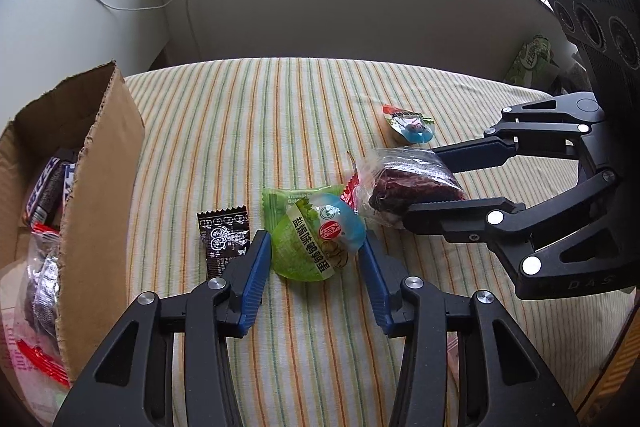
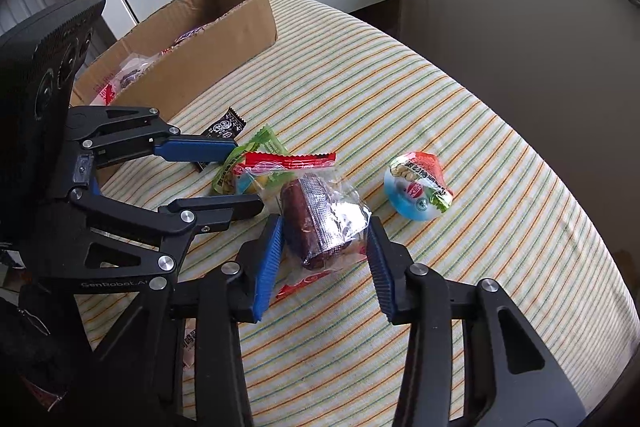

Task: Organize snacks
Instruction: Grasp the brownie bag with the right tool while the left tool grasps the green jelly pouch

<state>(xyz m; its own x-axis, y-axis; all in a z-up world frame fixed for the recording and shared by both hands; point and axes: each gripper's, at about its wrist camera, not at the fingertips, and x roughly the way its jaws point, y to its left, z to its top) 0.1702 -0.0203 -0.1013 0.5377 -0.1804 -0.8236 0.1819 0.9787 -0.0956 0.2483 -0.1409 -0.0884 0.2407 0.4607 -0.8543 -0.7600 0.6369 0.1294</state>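
On the striped cloth [image 1: 280, 107] lies a green and blue round snack cup [image 1: 316, 239]. My left gripper [image 1: 316, 251] is around it, and both blue pads touch its sides. In the right wrist view the left gripper [image 2: 248, 177] straddles that same cup [image 2: 230, 175]. A dark red sausage in a clear, red-edged wrapper [image 2: 320, 223] sits between the pads of my right gripper [image 2: 326, 239], which press on the wrapper. In the left wrist view that right gripper [image 1: 422, 183] clamps the packet [image 1: 408, 183] from both sides.
An open cardboard box [image 1: 100, 167] [image 2: 224, 35] with several snacks inside stands at the left. A black sachet [image 1: 224, 239], a green sachet [image 1: 280, 201] and another blue cup snack [image 2: 418, 187] lie loose on the cloth. A green bag [image 1: 532, 63] is at the far right edge.
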